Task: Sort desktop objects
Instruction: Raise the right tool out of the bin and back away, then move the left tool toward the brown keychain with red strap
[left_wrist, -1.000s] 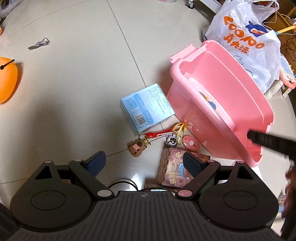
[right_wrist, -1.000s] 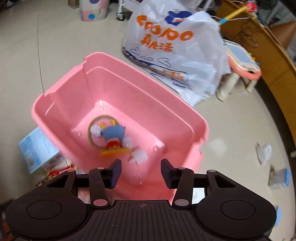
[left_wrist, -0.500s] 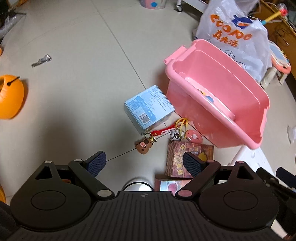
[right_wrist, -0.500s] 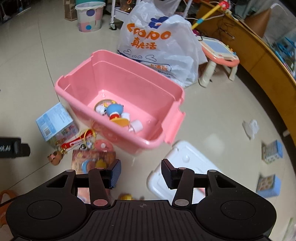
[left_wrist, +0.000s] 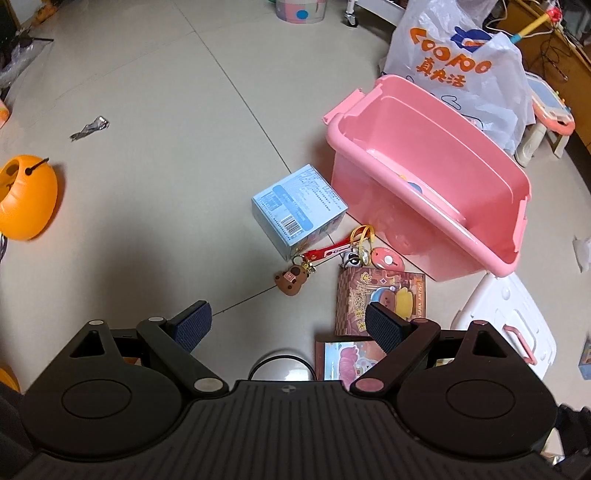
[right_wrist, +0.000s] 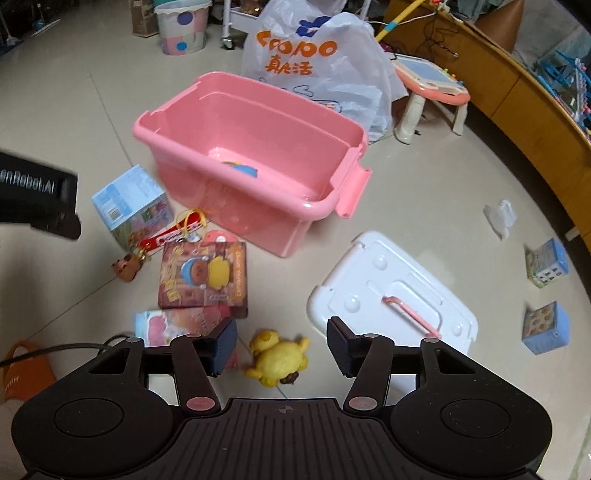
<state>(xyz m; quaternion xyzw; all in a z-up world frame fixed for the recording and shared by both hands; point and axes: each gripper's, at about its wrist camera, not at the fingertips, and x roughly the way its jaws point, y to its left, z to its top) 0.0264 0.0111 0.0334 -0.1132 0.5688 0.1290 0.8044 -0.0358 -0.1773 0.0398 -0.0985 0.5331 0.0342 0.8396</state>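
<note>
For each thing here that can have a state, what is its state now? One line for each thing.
Pink bin: open, upright, a toy inside.
White lid: off the bin, flat on the floor beside it.
Yellow plush toy: on the floor, not gripped.
Brown picture box: lying flat on the floor.
Blue box: closed, on the floor beside the bin.
Left gripper: open, empty.
Right gripper: opening, nothing pressed between its pads.

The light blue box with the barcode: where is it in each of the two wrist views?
Left wrist: the light blue box lies at centre, just left of the pink bin.
Right wrist: the box sits at left, again left of the bin.
Shared landmark: the pink bin.
</note>
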